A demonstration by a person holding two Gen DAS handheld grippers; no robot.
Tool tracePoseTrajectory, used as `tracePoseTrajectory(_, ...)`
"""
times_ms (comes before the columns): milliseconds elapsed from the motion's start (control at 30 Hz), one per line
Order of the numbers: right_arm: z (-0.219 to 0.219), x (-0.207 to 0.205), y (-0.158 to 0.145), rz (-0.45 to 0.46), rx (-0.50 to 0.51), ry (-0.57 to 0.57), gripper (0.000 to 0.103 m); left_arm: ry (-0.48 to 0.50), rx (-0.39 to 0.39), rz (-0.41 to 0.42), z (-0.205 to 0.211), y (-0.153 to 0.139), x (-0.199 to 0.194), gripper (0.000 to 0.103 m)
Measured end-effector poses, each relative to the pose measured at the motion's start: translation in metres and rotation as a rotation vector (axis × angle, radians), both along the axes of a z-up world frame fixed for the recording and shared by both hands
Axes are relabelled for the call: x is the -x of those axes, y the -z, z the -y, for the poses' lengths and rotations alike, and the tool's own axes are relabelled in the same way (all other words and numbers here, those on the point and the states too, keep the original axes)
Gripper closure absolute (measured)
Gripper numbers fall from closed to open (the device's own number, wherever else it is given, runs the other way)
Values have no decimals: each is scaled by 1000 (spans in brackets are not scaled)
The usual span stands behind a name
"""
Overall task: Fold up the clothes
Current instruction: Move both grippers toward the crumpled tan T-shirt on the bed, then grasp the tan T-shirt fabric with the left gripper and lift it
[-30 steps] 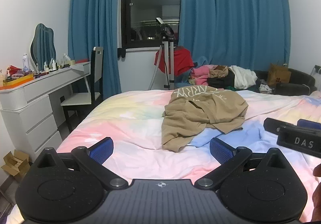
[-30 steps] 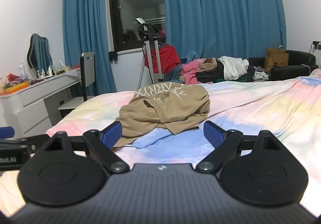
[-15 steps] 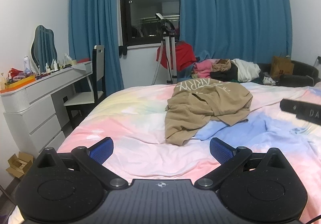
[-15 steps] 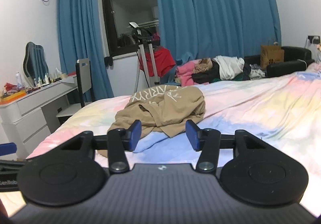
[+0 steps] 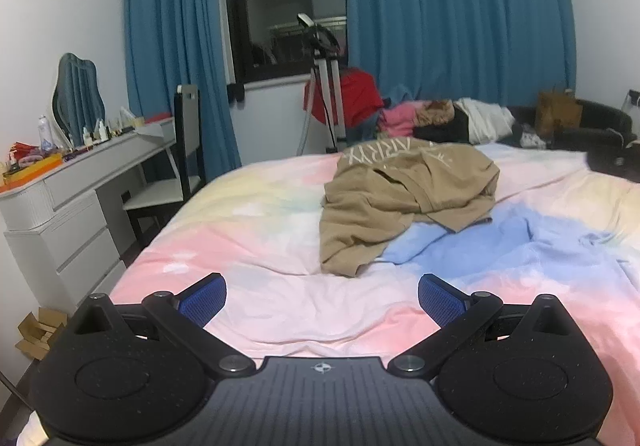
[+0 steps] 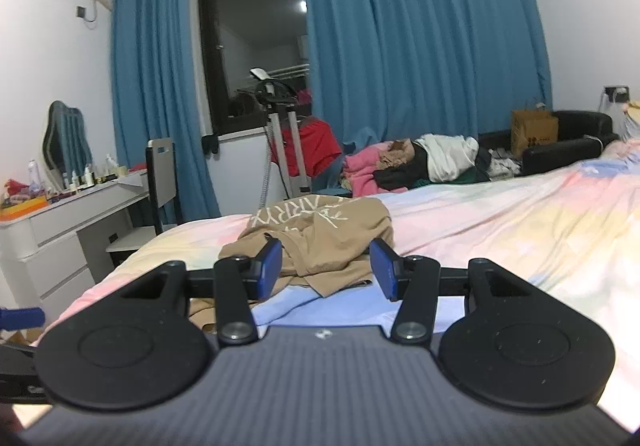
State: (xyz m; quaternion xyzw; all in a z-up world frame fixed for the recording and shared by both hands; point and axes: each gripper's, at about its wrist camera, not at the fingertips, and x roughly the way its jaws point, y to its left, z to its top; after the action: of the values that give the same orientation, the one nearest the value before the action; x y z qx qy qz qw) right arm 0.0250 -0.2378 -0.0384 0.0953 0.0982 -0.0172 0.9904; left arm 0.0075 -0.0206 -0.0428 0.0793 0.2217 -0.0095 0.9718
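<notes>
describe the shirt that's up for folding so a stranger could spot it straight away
Start at the wide bed with the pastel pink, yellow and blue sheet. Near its far edge, before the window, lies one crumpled tan T-shirt with white lettering. The other clothes are heaped beyond the bed; it alone lies on the sheet.

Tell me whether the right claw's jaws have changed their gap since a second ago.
Yes. The right claw now stands narrower: its blue pads frame only the tan shirt, where they earlier spanned well beyond it. Nothing is gripped.

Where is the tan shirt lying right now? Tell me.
The tan shirt lies crumpled on the pastel bedspread, centre-right in the left wrist view, just before the tripod.
</notes>
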Motion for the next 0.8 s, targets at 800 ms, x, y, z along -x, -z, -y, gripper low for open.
tracePoseTrajectory(800,21,-61,52,-109,55,104,51,233,-195,-26,85,82,-286,12)
